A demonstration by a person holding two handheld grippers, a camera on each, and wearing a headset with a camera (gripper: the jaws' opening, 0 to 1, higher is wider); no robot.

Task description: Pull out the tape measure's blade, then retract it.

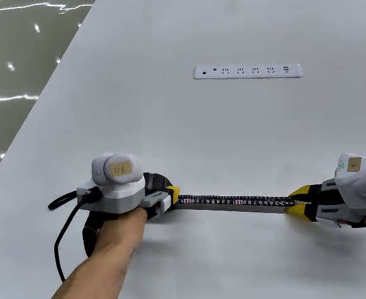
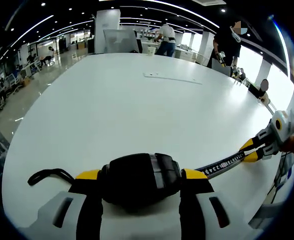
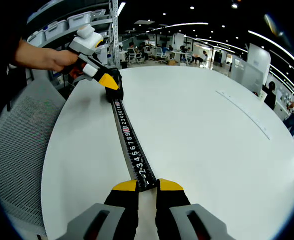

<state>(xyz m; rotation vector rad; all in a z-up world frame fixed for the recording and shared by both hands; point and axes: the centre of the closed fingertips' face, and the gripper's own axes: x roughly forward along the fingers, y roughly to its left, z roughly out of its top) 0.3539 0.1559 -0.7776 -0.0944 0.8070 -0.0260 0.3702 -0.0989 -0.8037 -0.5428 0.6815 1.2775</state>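
- The tape measure (image 1: 154, 185) lies on the white desk (image 1: 232, 137), on the person's side of the power strip (image 1: 248, 71) and well apart from it. Its blade (image 3: 131, 145) is drawn out flat on the desk, roughly parallel to the strip.
- The left gripper (image 1: 165, 198) has its jaws clamped on either side of the case (image 2: 141, 179). The right gripper (image 3: 147, 186) has its jaws nipped together on the blade's free end.
- The blade looks part-way out; whether the pull is finished cannot be told.
- To pull well, the right gripper should travel in a straight line away from the case, low over the desk, so the blade neither twists nor kinks. The left one must brace the case against the tug.
- For the return, the end is better walked back toward the case than let go, since a freed blade would probably snap in and whip.
- The case is black and rounded, with a dark wrist strap (image 2: 46, 176) trailing behind it. The blade is dark with pale numerals and a few red marks.
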